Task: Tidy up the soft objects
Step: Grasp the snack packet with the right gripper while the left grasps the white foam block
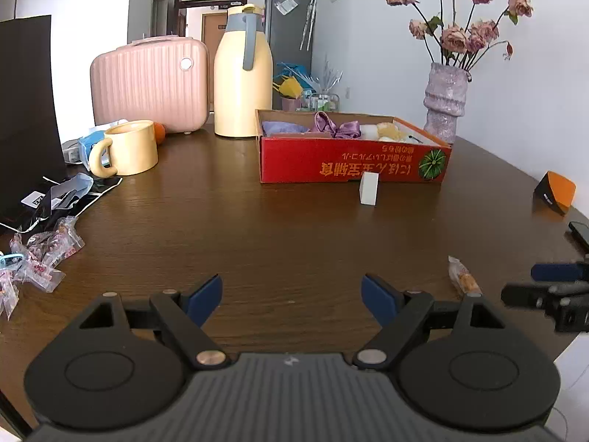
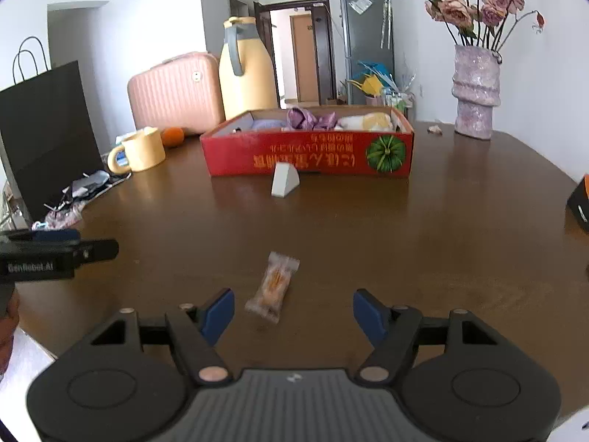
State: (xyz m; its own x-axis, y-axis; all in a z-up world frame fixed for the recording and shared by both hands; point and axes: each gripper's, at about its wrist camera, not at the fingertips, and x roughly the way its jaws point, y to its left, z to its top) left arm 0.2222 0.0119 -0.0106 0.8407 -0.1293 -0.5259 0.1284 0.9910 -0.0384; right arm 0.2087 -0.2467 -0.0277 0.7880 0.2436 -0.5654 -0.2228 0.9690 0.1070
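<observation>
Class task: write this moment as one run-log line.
left claw: open, empty | right claw: open, snack packet just ahead | red box: holds soft things | white wedge: before box

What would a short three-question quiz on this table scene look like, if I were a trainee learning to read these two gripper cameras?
1. True or false: the right gripper is shut on the wrapped snack.
2. Multiple choice: the small white wedge stands (A) inside the red box, (B) on the table in front of the red box, (C) on the yellow mug.
3. Fill in: the purple bow lies in the ____.

Key
1. False: both it and the left gripper are open and empty; the snack lies on the table ahead of the right one's fingers.
2. B.
3. Red box.
</observation>
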